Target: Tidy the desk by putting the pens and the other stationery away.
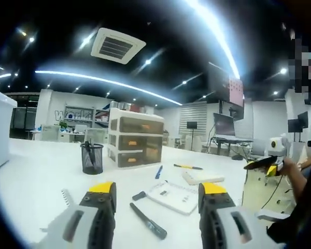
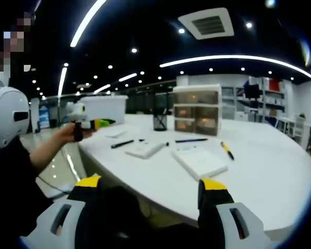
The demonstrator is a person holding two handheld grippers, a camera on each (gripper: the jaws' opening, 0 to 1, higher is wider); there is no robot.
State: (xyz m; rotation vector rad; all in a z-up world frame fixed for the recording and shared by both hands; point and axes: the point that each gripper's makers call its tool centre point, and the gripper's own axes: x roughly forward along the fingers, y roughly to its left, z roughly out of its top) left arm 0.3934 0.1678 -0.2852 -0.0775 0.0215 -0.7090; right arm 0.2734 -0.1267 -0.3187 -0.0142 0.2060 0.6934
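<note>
Left gripper view, left to right: a black mesh pen cup, cylindrical, stands on the smooth white bench. Just beside it stands a translucent plastic drawer unit with three drawers. Nearer the camera lie a black marker, a short black cap, a white spiral notebook, a blue pen, a yellow pen and a white pad, all flat on the bench and apart from one another. The left tool is wide open, its yellow-tipped jaws holding nothing.

Right gripper view, left to right: a person's hand holds the left tool above the bench edge; whether it is open cannot be told here. On the bench lie a black pen, the notebook, the blue pen, the pad and the yellow pen. The pen cup and drawer unit stand behind them. The right tool is wide open and empty.

The room is an open office with a dark ceiling, strip lights and an air vent.
</note>
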